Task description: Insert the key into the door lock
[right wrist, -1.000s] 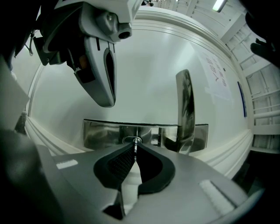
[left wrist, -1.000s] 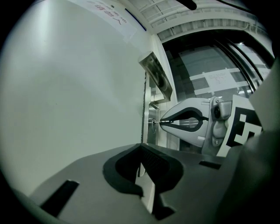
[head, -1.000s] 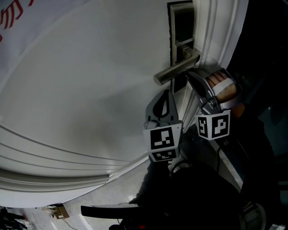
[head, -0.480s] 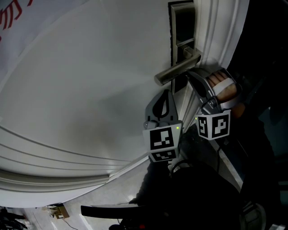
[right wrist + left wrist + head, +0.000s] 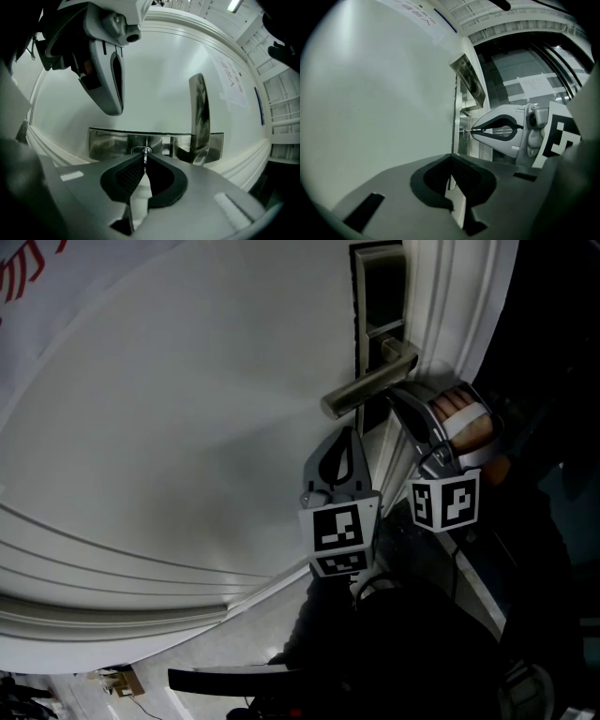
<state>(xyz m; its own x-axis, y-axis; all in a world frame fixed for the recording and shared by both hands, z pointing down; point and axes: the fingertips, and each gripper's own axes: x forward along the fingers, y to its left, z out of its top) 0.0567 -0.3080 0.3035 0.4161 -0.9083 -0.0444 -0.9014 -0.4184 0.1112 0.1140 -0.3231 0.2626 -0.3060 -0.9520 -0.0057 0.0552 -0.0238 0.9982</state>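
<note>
Right claw grips key at lock, hidden from head view; left claw closed

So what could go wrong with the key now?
The right gripper pinches the thin key with just its tips, right at the lock. A tilt could jam or bend it, or it might slip out. The door handle sits close beside, so the gripper could bump it.
</note>
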